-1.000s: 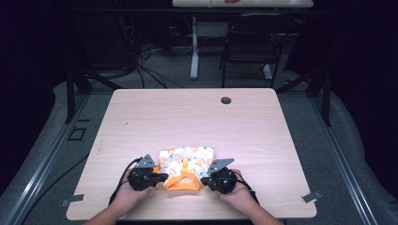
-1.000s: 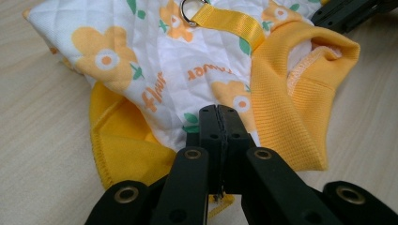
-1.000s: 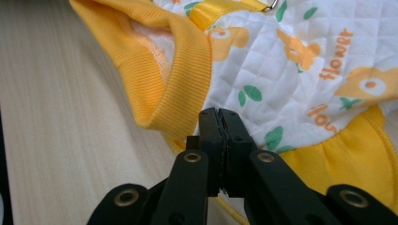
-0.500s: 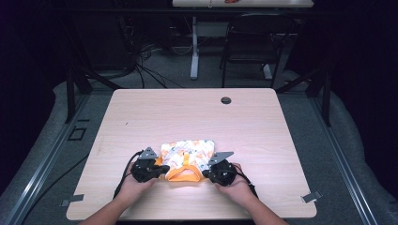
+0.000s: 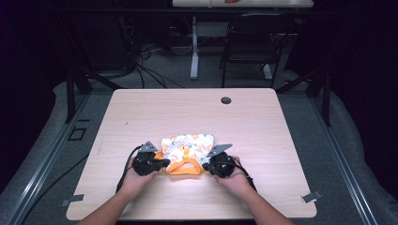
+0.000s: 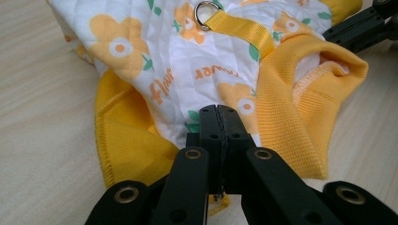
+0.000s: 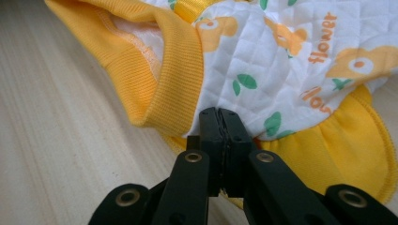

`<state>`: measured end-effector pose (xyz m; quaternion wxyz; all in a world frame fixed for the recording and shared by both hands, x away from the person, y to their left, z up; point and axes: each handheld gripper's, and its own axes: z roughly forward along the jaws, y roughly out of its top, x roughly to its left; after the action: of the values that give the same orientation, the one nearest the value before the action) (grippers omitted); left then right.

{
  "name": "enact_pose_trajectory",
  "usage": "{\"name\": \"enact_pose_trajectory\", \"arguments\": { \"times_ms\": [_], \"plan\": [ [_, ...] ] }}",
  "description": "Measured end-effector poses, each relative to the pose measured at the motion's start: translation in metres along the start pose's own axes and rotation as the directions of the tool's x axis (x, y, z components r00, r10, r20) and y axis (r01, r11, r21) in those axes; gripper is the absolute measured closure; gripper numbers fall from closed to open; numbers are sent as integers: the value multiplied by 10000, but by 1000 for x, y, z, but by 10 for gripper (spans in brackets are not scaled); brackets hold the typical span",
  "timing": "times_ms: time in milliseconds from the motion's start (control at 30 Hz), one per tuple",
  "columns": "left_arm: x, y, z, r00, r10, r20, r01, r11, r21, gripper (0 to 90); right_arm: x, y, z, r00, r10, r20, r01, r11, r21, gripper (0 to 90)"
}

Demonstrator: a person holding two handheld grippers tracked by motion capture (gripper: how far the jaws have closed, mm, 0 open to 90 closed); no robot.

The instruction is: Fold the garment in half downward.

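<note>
A small white quilted garment (image 5: 187,146) with orange flowers and yellow ribbed trim lies on the wooden table (image 5: 263,131), near its front edge. My left gripper (image 5: 163,163) is shut on the garment's left side; in the left gripper view the jaws (image 6: 219,115) meet on the white fabric (image 6: 187,79) beside a yellow cuff. My right gripper (image 5: 204,165) is shut on the right side, where its jaws (image 7: 219,116) pinch the fabric (image 7: 281,70) beside the ribbed yellow opening. A yellow strap with a metal ring (image 6: 205,9) runs across the top of the garment.
A round cable hole (image 5: 226,100) sits near the table's far edge. Metal brackets (image 5: 311,196) stick out at the front corners. A chair (image 5: 248,44) and a desk leg (image 5: 194,47) stand on the dark floor behind the table.
Both hands have moved a little away from the table's front edge, carrying the garment with them. Both grippers stay shut on it.
</note>
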<state>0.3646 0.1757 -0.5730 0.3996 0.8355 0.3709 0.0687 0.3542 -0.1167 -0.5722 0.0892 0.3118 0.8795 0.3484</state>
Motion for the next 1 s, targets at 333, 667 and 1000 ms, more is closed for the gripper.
{"name": "enact_pose_trajectory", "arguments": {
  "times_ms": [333, 667, 1000],
  "plan": [
    [2, 5, -3, 9996, -265, -113, 261, 9991, -324, 896, -4, 4, -3, 9998, 121, 152, -117, 9997, -235, 877],
    [-6, 6, -35, 10000, 46, -77, -51, 9972, -741, 887, 0, 7, -37, 9997, 14, 253, 12, 9947, -1029, 859],
    [-19, -11, -53, 9987, 510, -88, -515, 9958, -752, 858, 19, -12, -58, 9992, -228, 321, 264, 9927, -1173, 835]
  ]
}}
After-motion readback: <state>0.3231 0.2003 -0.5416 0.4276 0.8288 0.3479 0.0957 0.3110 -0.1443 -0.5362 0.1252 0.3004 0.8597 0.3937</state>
